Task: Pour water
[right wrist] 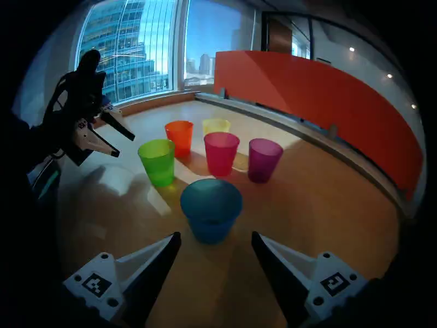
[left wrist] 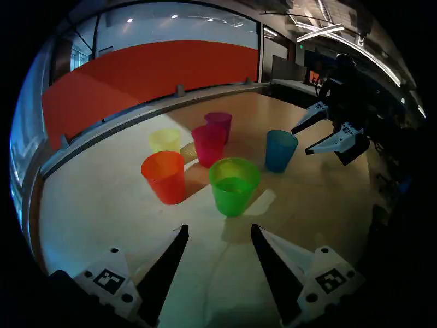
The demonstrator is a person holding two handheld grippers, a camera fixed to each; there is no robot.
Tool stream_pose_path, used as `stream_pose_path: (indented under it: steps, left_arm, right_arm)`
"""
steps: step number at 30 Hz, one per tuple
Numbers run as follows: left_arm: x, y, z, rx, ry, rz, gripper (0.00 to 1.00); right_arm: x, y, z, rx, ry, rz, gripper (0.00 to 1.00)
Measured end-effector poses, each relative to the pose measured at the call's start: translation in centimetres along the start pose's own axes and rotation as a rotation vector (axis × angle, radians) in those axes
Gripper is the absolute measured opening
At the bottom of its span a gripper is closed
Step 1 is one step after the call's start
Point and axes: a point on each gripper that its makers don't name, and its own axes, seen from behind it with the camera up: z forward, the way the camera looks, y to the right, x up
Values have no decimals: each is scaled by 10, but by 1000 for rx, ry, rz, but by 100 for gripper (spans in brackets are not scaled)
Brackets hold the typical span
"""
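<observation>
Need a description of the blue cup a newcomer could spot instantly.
Start at the wooden table beside the orange wall. The blue cup stands at the edge of the cup cluster, just ahead of the right tongs. Only it is blue; nearest are the green cup and pink cup.

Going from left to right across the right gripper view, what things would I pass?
left gripper → green cup → orange cup → pink cup → purple cup
</observation>
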Motion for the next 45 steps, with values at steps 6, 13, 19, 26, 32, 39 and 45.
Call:
stream_pose_path:
  steps: [6, 13, 19, 26, 32, 39, 45]
  left_arm:
    - [1, -13, -12, 75, 49, -25, 84]
    - [6, -33, -18, 173, 118, -50, 84]
    - [12, -45, -25, 220, 192, -95, 84]
    - [21, -67, -38, 320, 281, -122, 84]
    - [35, -82, -58, 421, 375, -134, 84]
    - [51, -96, -82, 528, 487, -192, 84]
    - [57, -105, -95, 586, 553, -246, 84]
  right_arm:
    - [2, 11, -19, -57, 44, 45, 100]
    - [9, 31, -36, -149, 103, 96, 100]
    - [25, 46, -50, -243, 171, 112, 100]
    - [48, 68, -65, -370, 287, 124, 100]
    - [69, 82, -75, -456, 383, 148, 100]
    - [96, 102, -93, -590, 494, 167, 100]
    - [105, 116, -110, -705, 563, 208, 100]
